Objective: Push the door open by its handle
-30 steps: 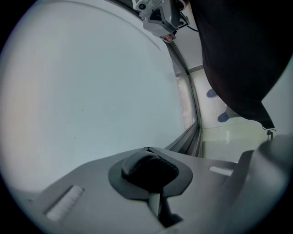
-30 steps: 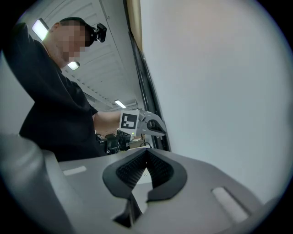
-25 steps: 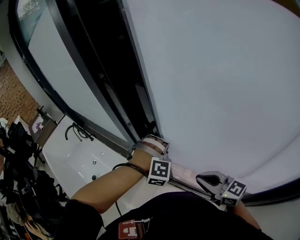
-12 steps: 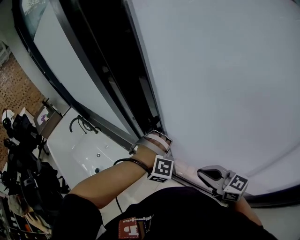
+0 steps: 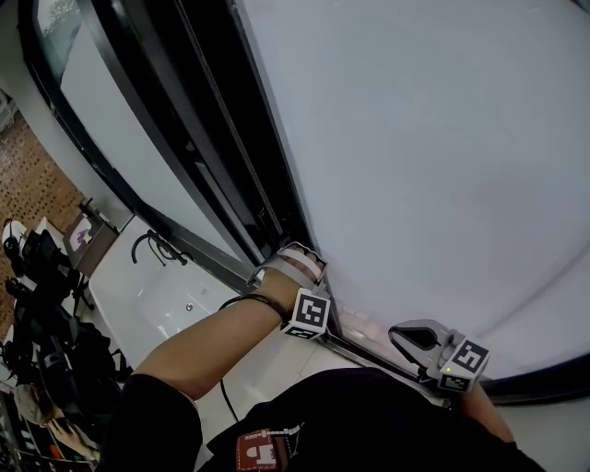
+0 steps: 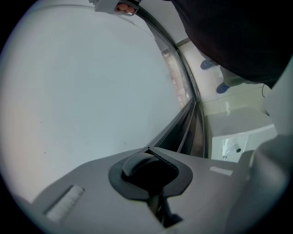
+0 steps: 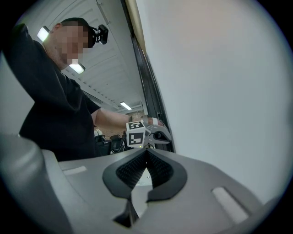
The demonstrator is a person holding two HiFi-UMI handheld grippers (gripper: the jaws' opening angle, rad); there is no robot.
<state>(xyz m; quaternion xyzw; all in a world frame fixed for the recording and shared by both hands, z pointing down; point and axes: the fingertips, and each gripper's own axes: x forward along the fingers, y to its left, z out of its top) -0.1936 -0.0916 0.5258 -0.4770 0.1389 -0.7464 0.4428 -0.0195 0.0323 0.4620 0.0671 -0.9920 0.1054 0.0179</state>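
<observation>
The big white door (image 5: pixel 433 166) fills most of the head view, and its dark edge runs along a black frame (image 5: pixel 212 157). My left gripper (image 5: pixel 281 263) is shut and empty, with its tips against the door's edge low down. No handle shows there; the gripper and hand cover that spot. In the left gripper view the closed jaws (image 6: pixel 149 153) face the white door panel (image 6: pixel 82 91). My right gripper (image 5: pixel 406 336) is lower and to the right, close to the door's face. Its pads meet at the tips (image 7: pixel 146 153) with nothing between them. The left gripper (image 7: pixel 153 132) appears beyond them.
A white washbasin (image 5: pixel 166 304) with a black tap (image 5: pixel 147 247) stands left of the frame. Dark bags and gear (image 5: pixel 46 350) are piled at lower left by a brick wall (image 5: pixel 32 184). A small grey fitting with red dots (image 6: pixel 114 5) sits high on the door.
The left gripper stays at the door's edge and has shifted slightly left with it. More of the black frame bars now shows beside the door. The right gripper has barely moved.
</observation>
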